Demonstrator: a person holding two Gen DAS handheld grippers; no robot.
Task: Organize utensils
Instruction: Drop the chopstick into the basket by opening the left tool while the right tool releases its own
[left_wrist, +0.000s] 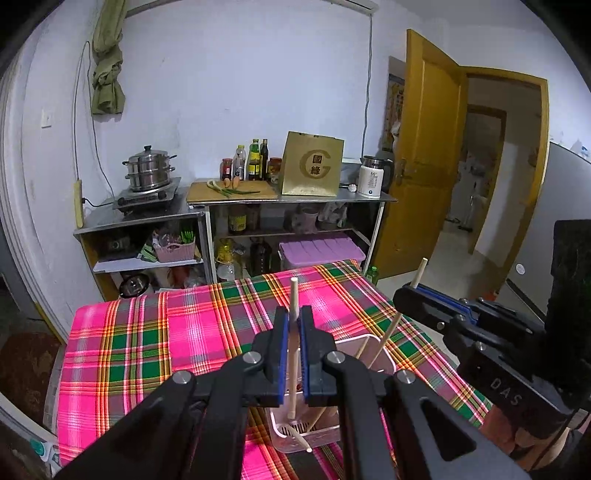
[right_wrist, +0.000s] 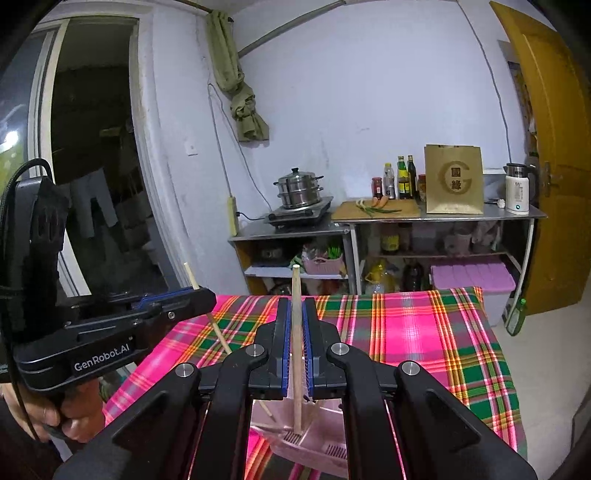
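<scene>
While both my claws hover over the pink holder, my left gripper and right gripper each clench a pale wooden chopstick upright.

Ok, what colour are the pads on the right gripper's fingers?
Blue, clamped on a pale wooden chopstick; the pads of the right gripper show best in the right wrist view.
</scene>
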